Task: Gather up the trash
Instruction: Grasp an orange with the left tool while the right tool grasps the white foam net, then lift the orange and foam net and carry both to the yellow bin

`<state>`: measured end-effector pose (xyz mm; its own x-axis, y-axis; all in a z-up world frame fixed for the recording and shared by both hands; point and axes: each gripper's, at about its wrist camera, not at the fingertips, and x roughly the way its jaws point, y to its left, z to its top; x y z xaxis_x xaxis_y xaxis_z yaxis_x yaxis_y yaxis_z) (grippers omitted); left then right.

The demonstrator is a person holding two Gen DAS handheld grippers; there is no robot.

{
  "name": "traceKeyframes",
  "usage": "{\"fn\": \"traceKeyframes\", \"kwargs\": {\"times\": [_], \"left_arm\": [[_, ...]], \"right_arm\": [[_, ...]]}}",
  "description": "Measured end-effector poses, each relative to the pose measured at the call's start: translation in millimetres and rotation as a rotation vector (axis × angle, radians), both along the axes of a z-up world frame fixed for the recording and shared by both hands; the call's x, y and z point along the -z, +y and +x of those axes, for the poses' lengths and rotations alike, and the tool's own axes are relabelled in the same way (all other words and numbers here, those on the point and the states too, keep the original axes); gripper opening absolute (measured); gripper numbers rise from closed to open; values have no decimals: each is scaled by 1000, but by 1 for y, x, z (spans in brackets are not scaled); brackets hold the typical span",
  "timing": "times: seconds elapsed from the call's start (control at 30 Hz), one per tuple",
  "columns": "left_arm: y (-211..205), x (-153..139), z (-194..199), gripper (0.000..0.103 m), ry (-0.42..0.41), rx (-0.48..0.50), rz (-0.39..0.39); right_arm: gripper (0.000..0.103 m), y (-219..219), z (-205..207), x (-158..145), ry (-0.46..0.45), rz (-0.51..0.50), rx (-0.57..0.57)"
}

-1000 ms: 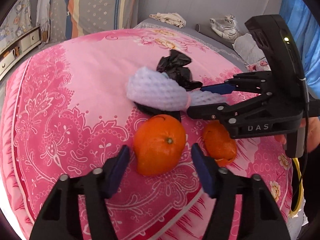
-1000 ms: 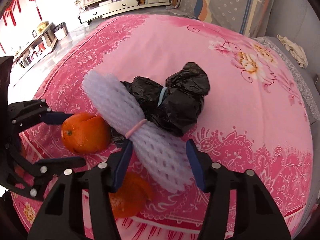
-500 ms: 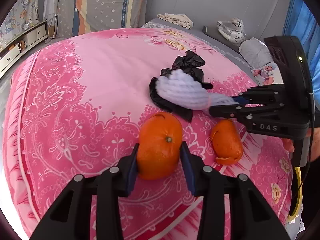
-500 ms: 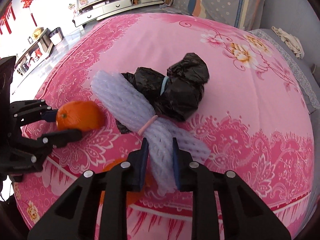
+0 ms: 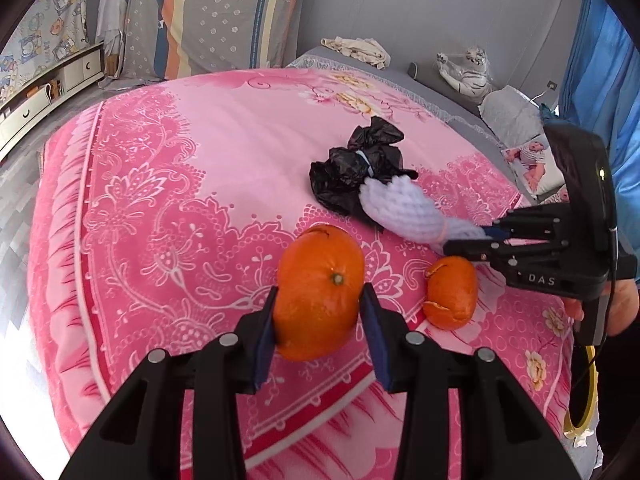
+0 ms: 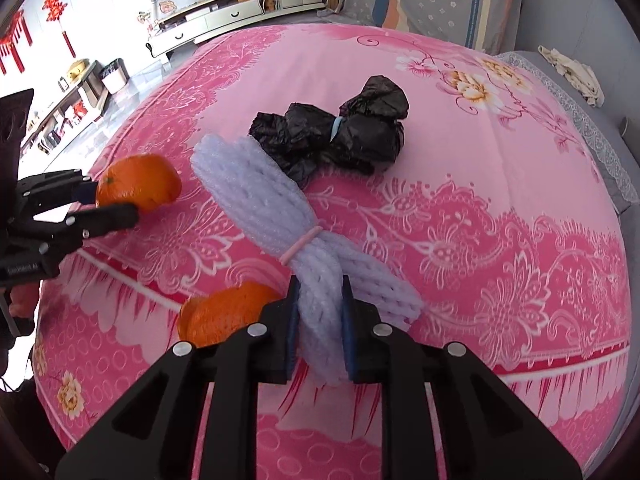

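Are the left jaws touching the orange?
Touching. The left wrist view shows both blue pads of the left gripper pressed against the orange, no gap on either side.

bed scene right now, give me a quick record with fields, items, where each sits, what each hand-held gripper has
surface: pink floral bedspread
left hand-held gripper: shut on orange peel shell
right hand-held gripper: jaws closing, pads pressing white foam net bundle
foam net bundle: tied with pink band, far end leaning on black bags
black bags: bundled with a blue band, lying on bedspread
second orange peel: loose on bedspread, beside the right gripper
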<state>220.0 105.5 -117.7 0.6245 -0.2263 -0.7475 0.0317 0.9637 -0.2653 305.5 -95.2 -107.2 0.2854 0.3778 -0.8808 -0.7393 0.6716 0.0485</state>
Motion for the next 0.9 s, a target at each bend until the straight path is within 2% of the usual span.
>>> {"fn": "traceKeyframes", "kwargs": {"times": [0.17, 0.43, 0.6, 0.9], "left_arm": [[2, -10, -12, 37, -23, -9, 5], [-3, -33, -35, 37, -82, -5, 17], [-11, -55, -54, 37, -146, 4, 25], [-50, -110, -87, 37, -297, 37, 68]], "right_arm": [[17, -11, -22, -2, -8, 12, -8], [16, -43, -56, -30, 3, 163, -13], [16, -72, -76, -56, -61, 234, 53], [16, -126, -117, -103, -198, 364, 164]]}}
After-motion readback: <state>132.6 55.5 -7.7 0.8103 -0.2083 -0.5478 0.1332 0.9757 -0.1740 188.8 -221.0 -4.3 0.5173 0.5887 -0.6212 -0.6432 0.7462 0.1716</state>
